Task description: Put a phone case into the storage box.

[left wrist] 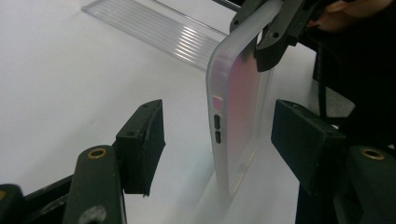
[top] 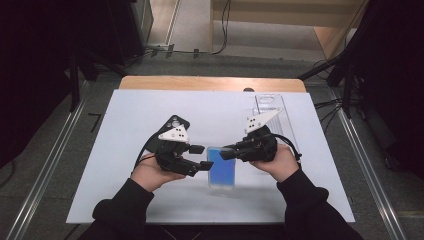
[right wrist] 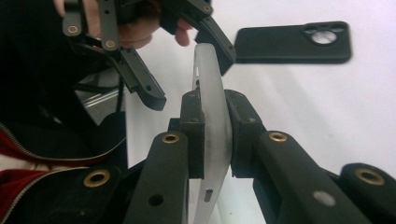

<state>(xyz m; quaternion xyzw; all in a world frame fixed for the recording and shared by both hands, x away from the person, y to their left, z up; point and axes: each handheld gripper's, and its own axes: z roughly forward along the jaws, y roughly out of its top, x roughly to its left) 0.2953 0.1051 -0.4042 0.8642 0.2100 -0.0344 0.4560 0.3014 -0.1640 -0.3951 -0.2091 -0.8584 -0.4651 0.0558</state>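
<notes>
Right up close, both sleeves come in over the white tabletop (top: 125, 150), biggest thing out here. On it, far right, lies a clear ribbed tray (top: 272, 107); a black phone case (right wrist: 292, 43) lies flat behind the left hand. Now the phone in its frosted case (top: 221, 167) sits between the two hands, and the gripper views show it standing on edge. Right tongs (right wrist: 215, 135) are clamped tight on its rim. Left tongs (left wrist: 217, 140) stand apart either side of it, pads clear of the case, nothing gripped.
</notes>
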